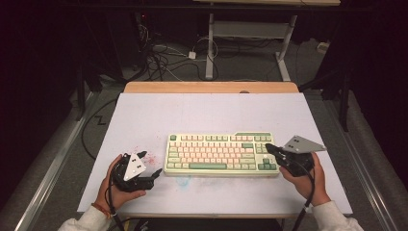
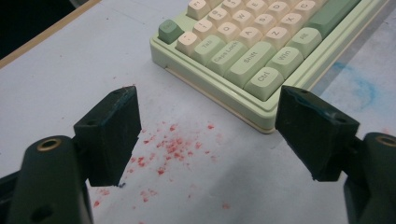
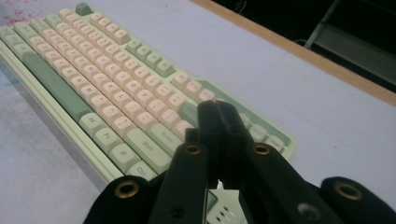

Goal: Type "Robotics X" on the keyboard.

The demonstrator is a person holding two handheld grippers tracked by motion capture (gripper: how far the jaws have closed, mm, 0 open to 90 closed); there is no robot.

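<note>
A pale green keyboard [image 1: 221,154] with cream and green keys lies flat, mid-table.

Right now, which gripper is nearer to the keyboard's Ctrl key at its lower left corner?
Left. The left gripper, jaws open, sits just off that corner of the keyboard, close to the Ctrl key. The right gripper, jaws shut, is over the opposite end.

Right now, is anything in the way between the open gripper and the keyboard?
Nothing visible. The left gripper has its jaws apart beside the keyboard, near its Ctrl corner. Between them lies bare white table with flat red specks. The right gripper is shut over the keyboard's other end.
</note>
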